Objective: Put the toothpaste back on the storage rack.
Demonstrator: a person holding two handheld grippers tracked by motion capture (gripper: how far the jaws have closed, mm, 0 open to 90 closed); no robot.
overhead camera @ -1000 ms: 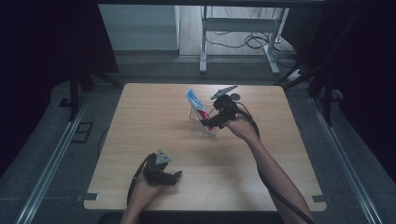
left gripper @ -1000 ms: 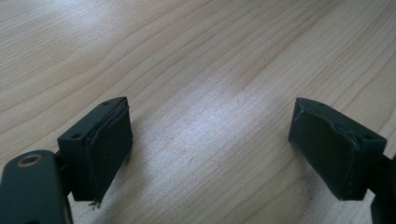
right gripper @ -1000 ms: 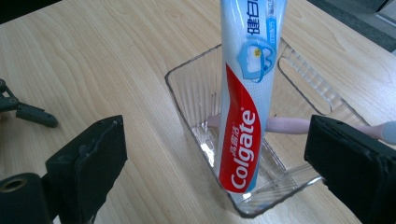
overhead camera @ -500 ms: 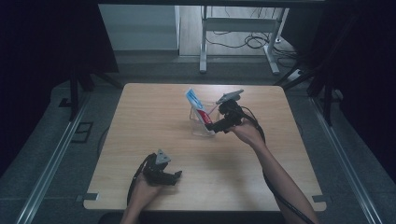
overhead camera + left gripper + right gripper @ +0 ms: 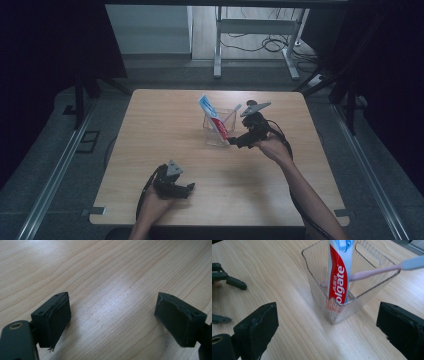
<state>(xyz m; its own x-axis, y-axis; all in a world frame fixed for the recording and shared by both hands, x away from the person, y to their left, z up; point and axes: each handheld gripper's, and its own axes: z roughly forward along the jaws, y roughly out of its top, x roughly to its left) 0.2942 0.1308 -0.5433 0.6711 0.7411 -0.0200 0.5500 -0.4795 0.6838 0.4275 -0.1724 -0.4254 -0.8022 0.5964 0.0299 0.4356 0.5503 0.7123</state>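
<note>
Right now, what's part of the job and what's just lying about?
In the job:
clear plastic bin
toothpaste tube, standing in it
pink toothbrush, leaning in it
right gripper, jaws open beside the bin

Just about:
left gripper, open over bare table
metal stand beyond the table

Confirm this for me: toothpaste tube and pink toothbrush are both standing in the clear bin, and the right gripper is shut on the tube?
Not quite. The right gripper is open, its fingers spread short of the clear bin, as the right gripper view shows. The toothpaste tube and pink toothbrush are indeed in the bin.
</note>
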